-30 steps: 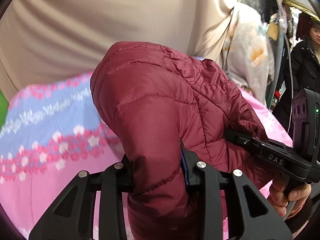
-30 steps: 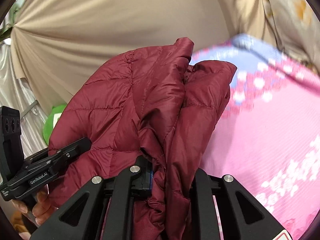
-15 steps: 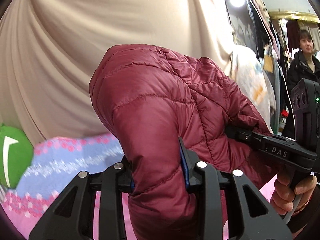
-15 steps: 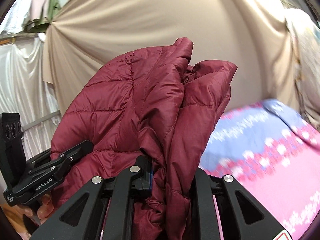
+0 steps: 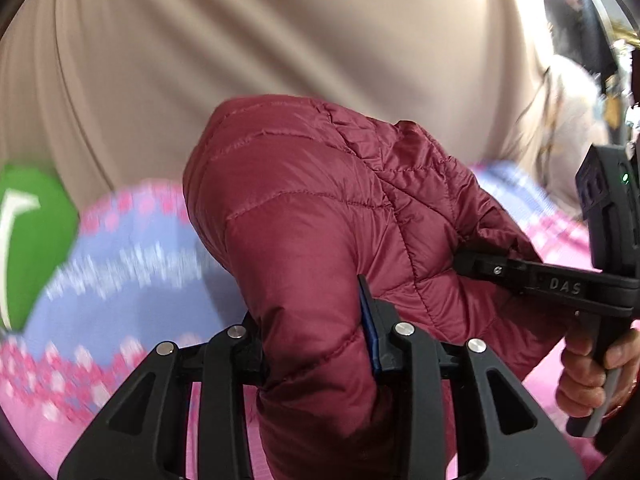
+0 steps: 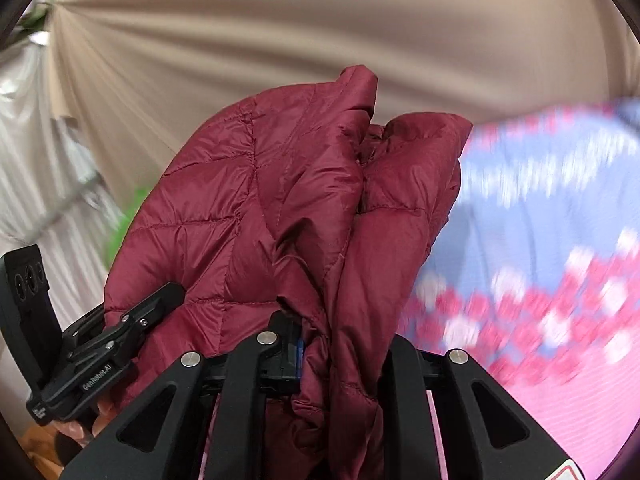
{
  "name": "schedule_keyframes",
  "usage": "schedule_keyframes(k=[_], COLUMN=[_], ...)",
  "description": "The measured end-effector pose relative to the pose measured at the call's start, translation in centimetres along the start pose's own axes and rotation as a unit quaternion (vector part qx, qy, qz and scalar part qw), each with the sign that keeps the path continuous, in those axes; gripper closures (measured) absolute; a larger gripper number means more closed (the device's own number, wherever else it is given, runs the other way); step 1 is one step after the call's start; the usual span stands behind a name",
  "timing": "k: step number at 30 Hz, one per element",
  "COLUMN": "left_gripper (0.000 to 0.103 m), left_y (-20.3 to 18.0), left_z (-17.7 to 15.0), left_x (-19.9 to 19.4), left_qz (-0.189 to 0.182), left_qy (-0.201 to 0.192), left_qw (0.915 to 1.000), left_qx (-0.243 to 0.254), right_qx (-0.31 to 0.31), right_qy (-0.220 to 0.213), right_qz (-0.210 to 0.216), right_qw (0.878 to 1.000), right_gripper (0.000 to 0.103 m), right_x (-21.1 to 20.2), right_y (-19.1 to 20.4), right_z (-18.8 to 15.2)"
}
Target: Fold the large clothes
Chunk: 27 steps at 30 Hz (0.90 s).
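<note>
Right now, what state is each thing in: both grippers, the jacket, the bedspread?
left gripper: shut on the jacket, thick fold between its pads.
right gripper: shut on the jacket, bunched edge between its pads.
maroon quilted jacket: lifted, bunched, held by both grippers.
pink and blue bedspread: spread flat beneath.

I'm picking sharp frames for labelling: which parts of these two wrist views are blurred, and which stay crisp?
Left wrist view: the maroon quilted jacket and the left tongs are crisp; the pink and blue floral bedspread and the green object are smeared; glare at top right. Right wrist view: jacket and right tongs sharp, bedspread streaked, beige curtain soft; both frames bend at the fisheye edges.
</note>
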<state>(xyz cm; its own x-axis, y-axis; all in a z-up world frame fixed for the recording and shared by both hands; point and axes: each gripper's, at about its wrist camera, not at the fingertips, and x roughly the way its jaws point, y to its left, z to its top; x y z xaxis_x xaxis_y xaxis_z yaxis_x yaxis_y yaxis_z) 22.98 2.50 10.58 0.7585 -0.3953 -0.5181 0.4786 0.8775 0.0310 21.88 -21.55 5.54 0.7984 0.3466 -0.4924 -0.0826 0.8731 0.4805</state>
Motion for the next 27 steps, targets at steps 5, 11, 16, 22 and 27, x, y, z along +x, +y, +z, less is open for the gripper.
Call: schedule_keyframes(k=[5, 11, 16, 22, 27], left_gripper=[0.055, 0.05, 0.048, 0.051, 0.053], left_y=[2.1, 2.8, 0.3, -2.2, -1.2], left_z=[-5.4, -5.7, -5.2, -7.3, -9.7], left_x=[5.7, 0.6, -4.3, -2.7, -1.8], left_qz=[0.016, 0.02, 0.026, 0.011, 0.034], left_qy=[0.044, 0.024, 0.012, 0.08, 0.111], left_qw=[0.9986, 0.9983, 0.9991, 0.9959, 0.9916], left_qx=[-0.023, -0.049, -0.031, -0.041, -0.056], right_qx=[0.024, 0.068, 0.008, -0.04, -0.011], right_qy=[0.062, 0.051, 0.013, 0.07, 0.042], right_qz=[-0.038, -0.027, -0.034, -0.07, -0.046], right_qw=[0.997, 0.996, 0.999, 0.994, 0.998], right_gripper=[0.06, 0.051, 0.051, 0.089, 0.102], right_x=[6.4, 1.9, -2.5, 2.4, -1.1], right_y=[-4.0, -7.1, -4.6, -1.7, -3.2], right_z=[-4.1, -4.4, -4.9, -5.8, -6.0])
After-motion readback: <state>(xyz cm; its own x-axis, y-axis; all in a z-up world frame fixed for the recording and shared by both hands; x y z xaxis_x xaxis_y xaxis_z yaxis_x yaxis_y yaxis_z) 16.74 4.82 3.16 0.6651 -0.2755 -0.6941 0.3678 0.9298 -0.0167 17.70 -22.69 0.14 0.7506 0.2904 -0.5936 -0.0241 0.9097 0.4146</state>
